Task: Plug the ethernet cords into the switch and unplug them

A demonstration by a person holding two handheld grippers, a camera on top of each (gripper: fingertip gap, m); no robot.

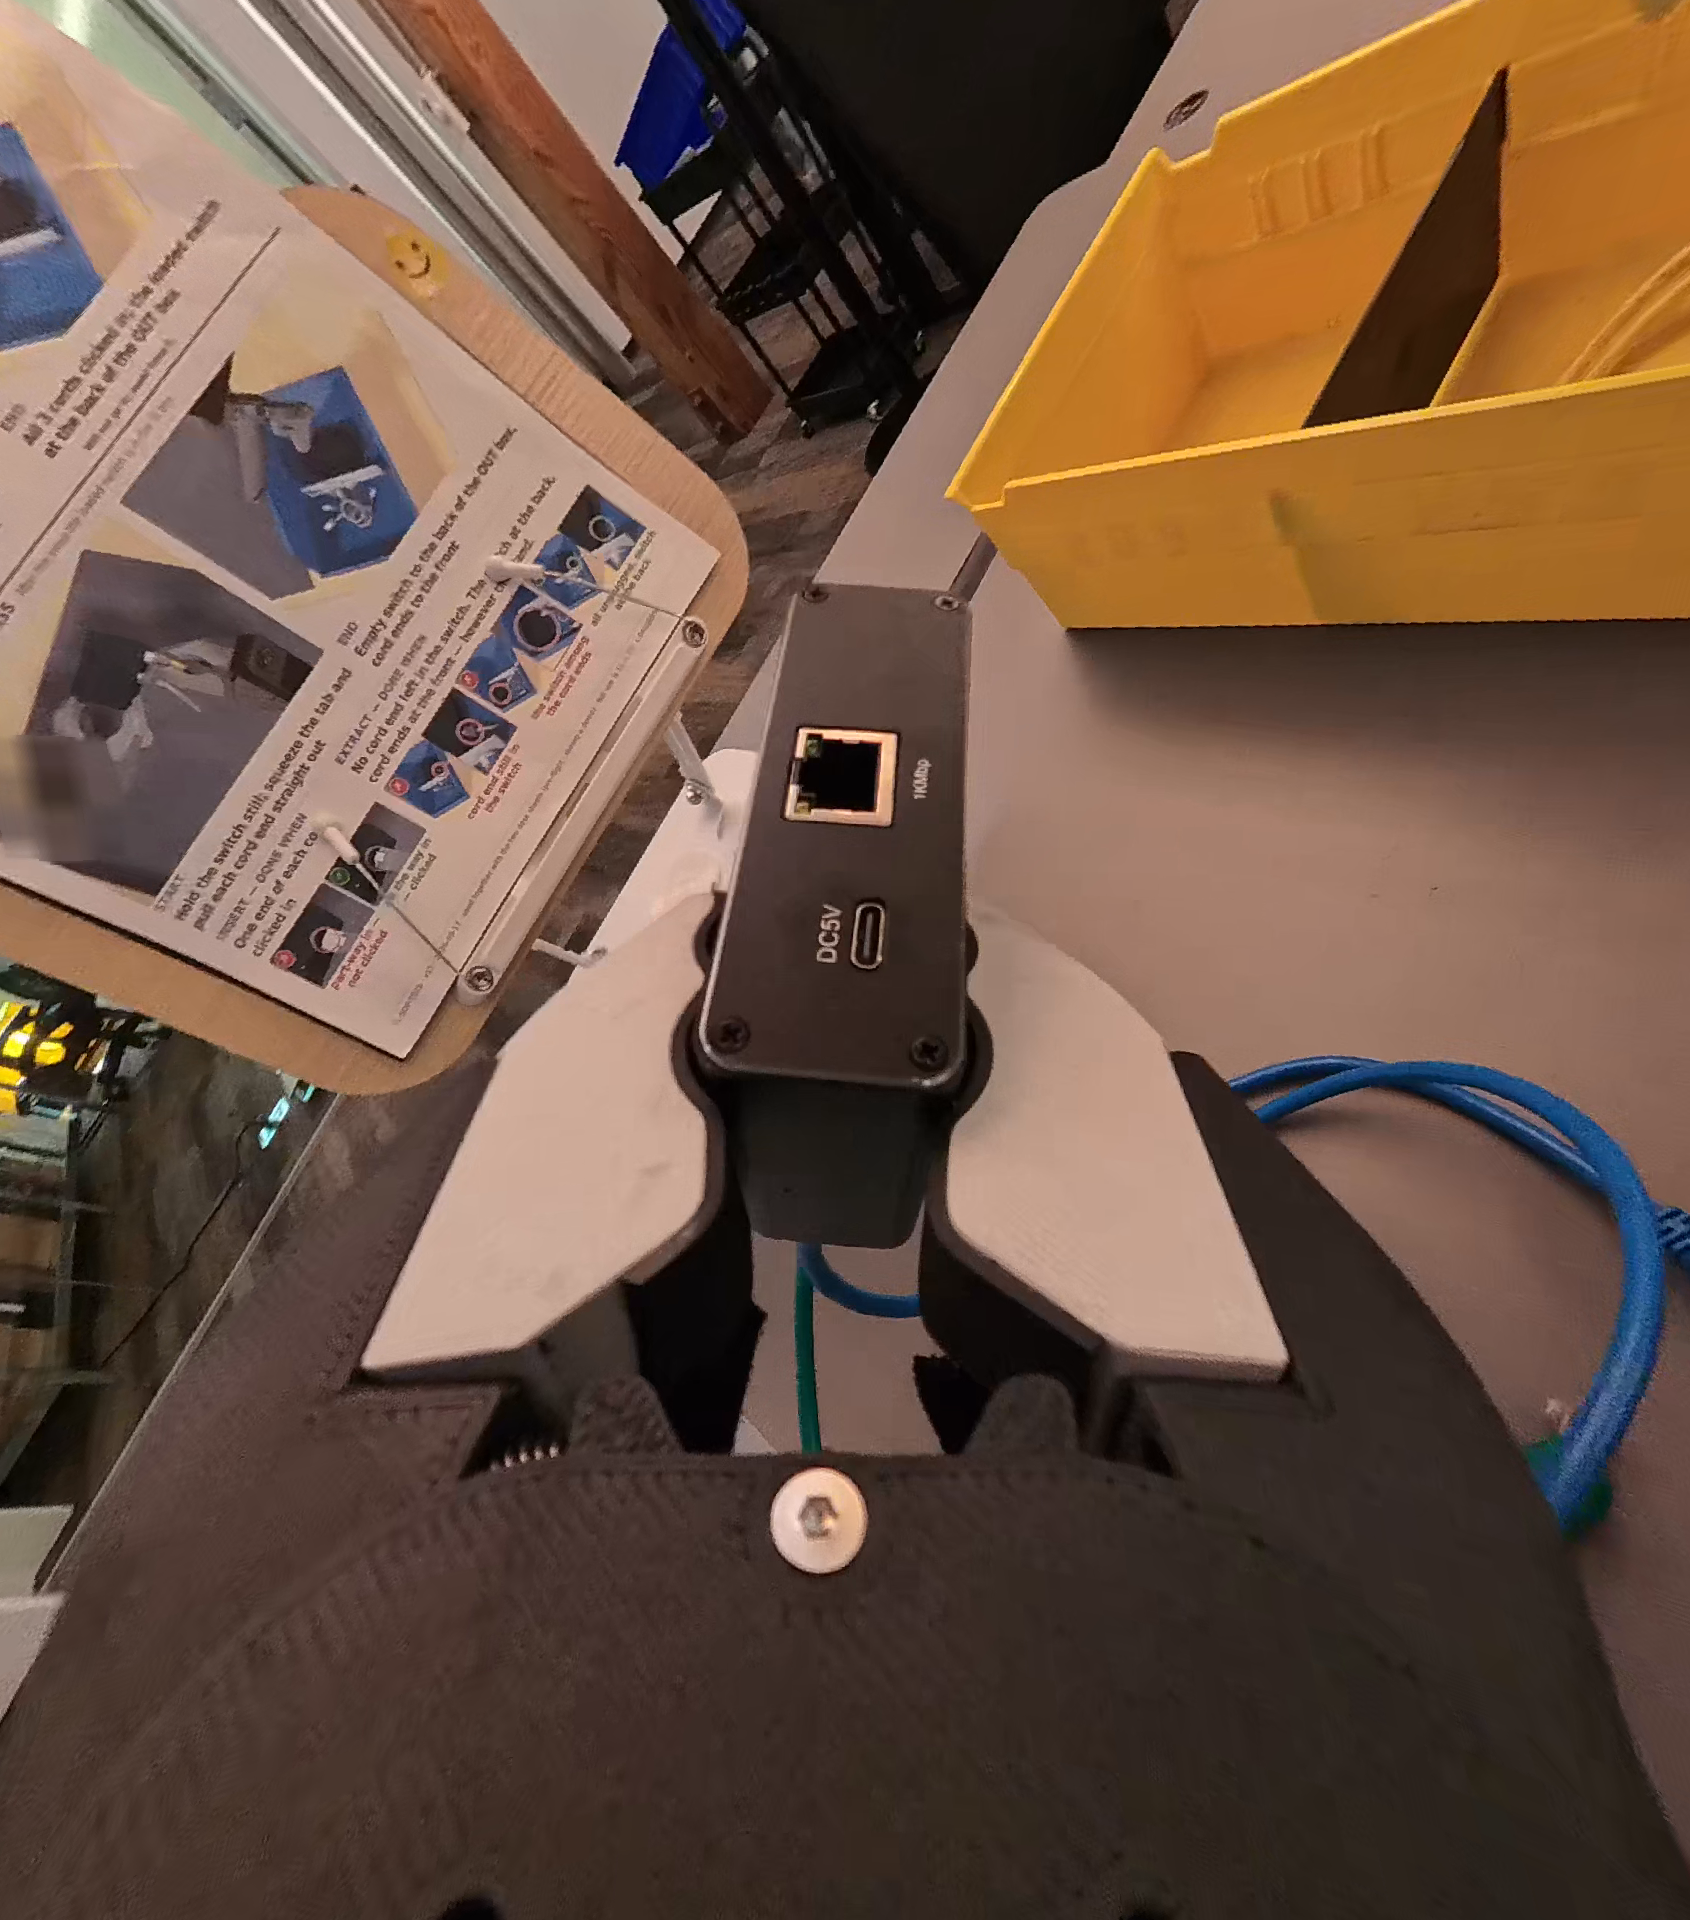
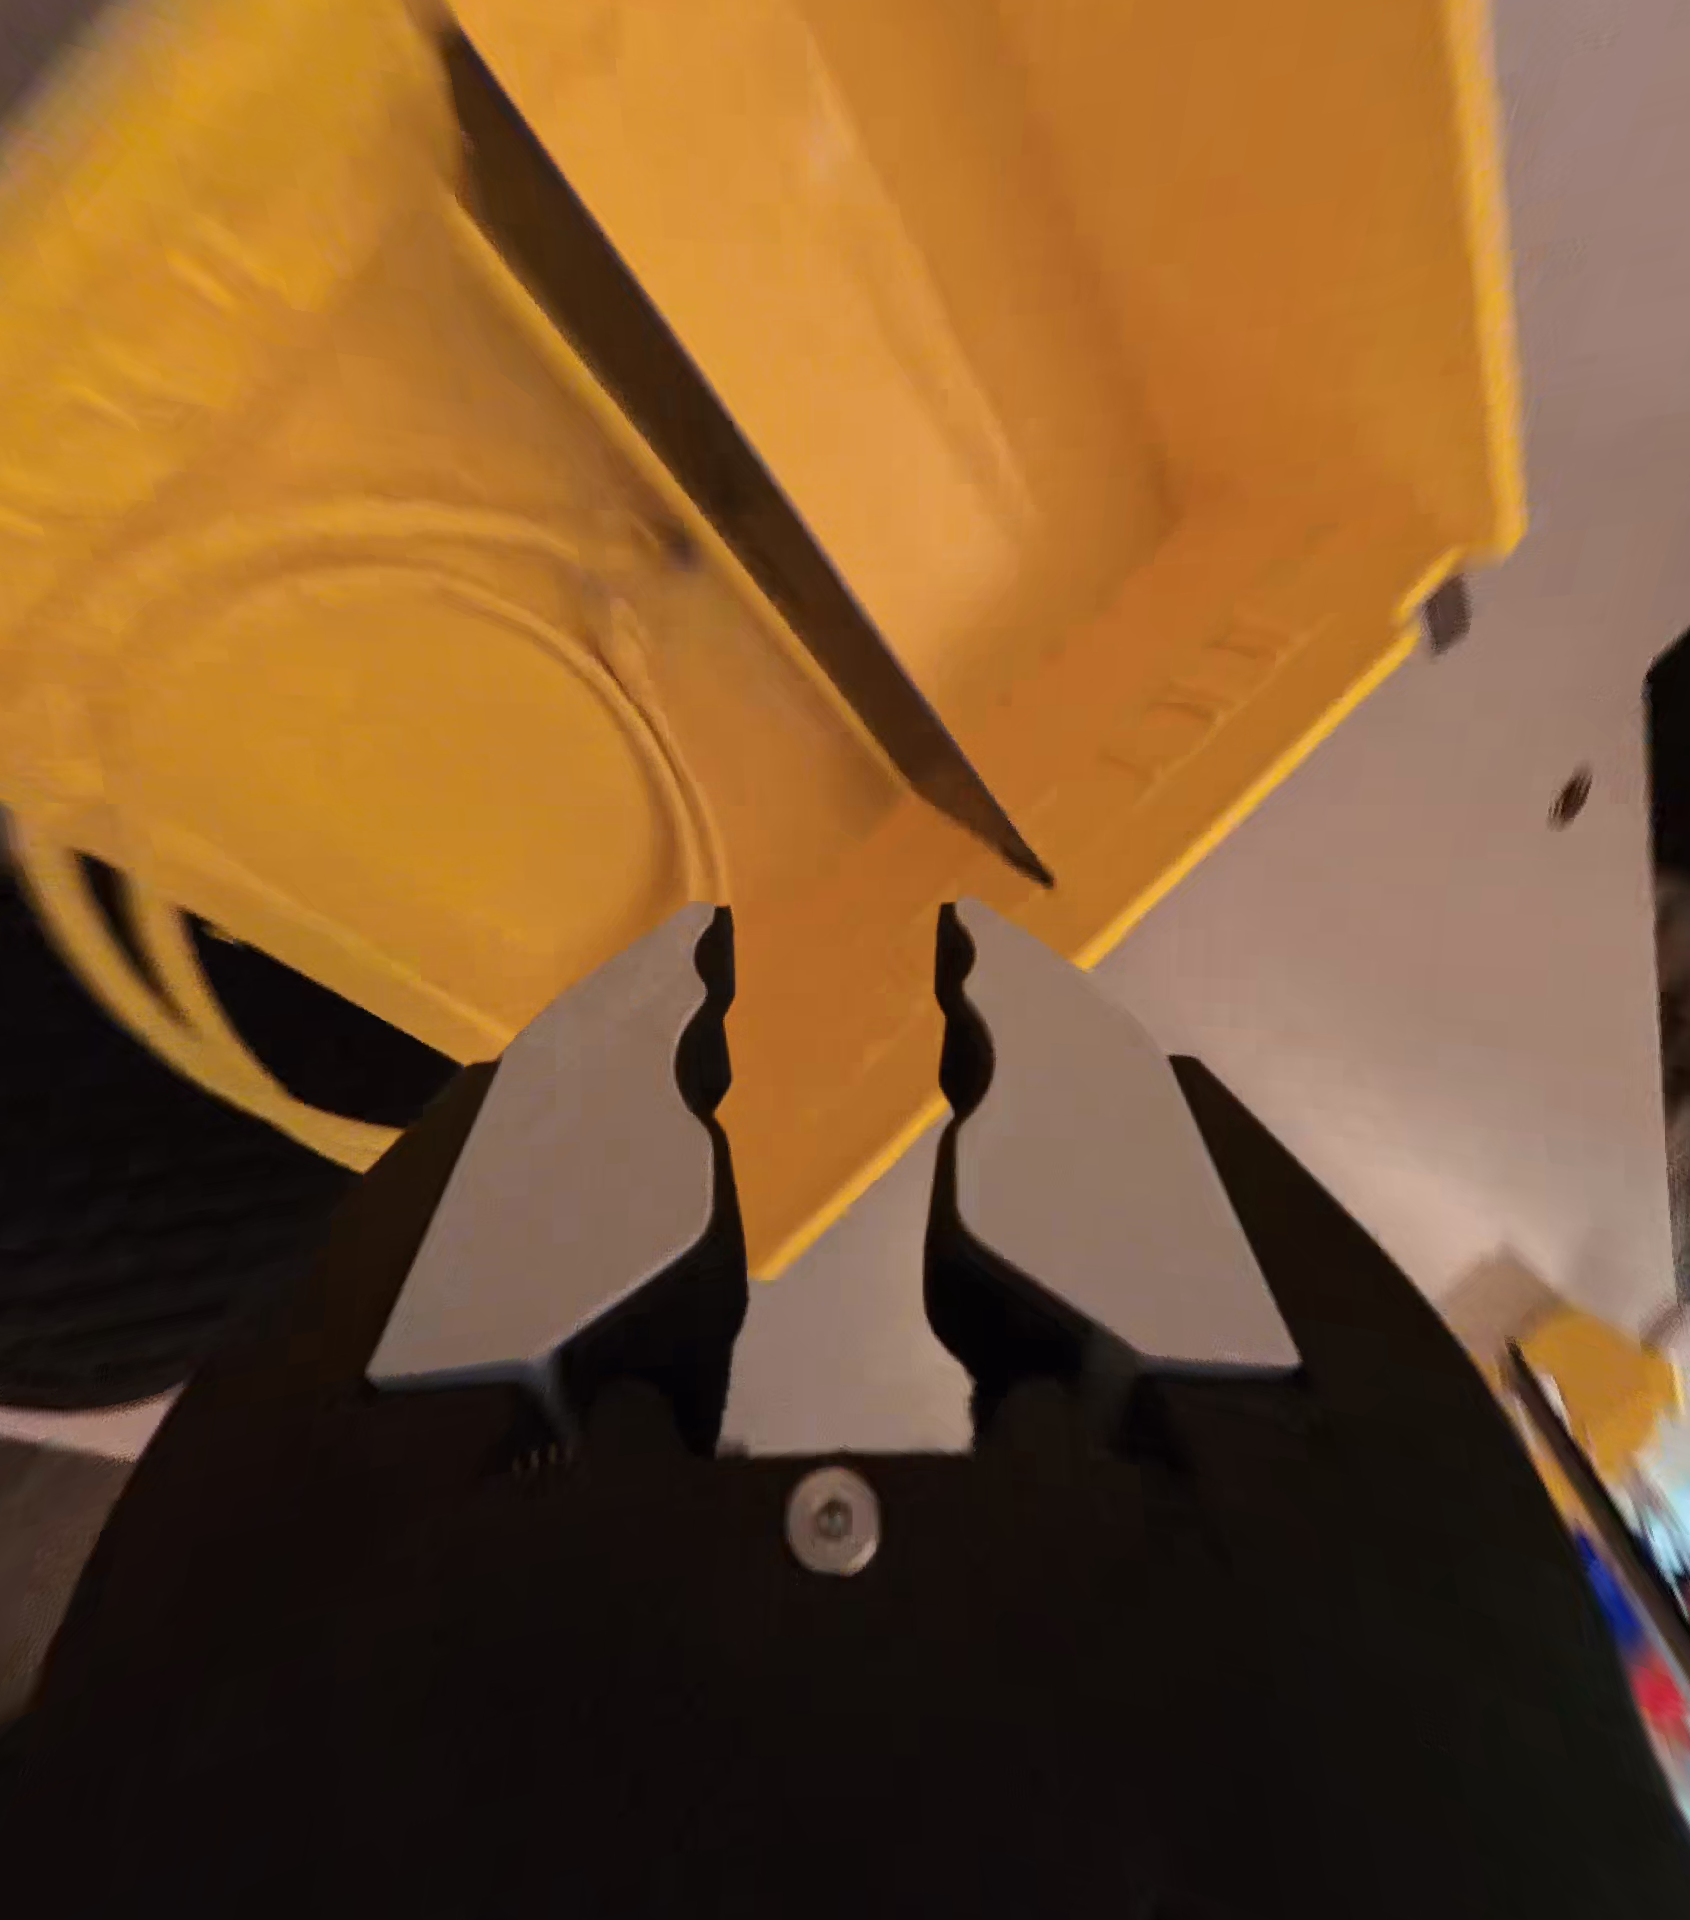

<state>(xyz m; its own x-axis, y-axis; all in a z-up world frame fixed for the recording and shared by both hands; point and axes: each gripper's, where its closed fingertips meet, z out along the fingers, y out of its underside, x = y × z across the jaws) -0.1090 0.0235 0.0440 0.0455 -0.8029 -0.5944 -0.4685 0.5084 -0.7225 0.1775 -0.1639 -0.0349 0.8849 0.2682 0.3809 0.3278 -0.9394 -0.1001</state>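
Left wrist view, far left: instruction card point(image 1: 228, 582) on a wooden board, tilted, standing off the table's left edge. Its lower corner sits close to the left finger point(image 1: 602, 1122) of the left gripper point(image 1: 836, 997); little free room on that side.

Centre: left gripper clamped on the switch point(image 1: 846, 831), a slim black box held upright between the two white fingers, gripped near its lower end. The end face toward the camera shows one network port above a small power socket, both vacant. Below the switch, a green cord point(image 1: 808, 1382) and a blue loop pass between the fingers; whether they are plugged into the hidden side cannot be told.

Right: grey table point(image 1: 1340, 883) is bare between the switch and the yellow bin point(image 1: 1392, 499), which sits near the far table edge with a dark divider point(image 1: 1412, 281) splitting it. A blue cord point(image 1: 1568, 1226) lies on the table just right of the gripper, its plug free at the frame edge.

Right wrist view, blurred: yellow bin point(image 2: 1184, 364) fills the upper frame, a coiled yellow cord point(image 2: 467, 727) in the left compartment, and it spills over the near wall. The right compartment looks clear. Right gripper point(image 2: 836, 914) hovers over the bin's near corner, jaws a narrow gap apart, holding nothing.
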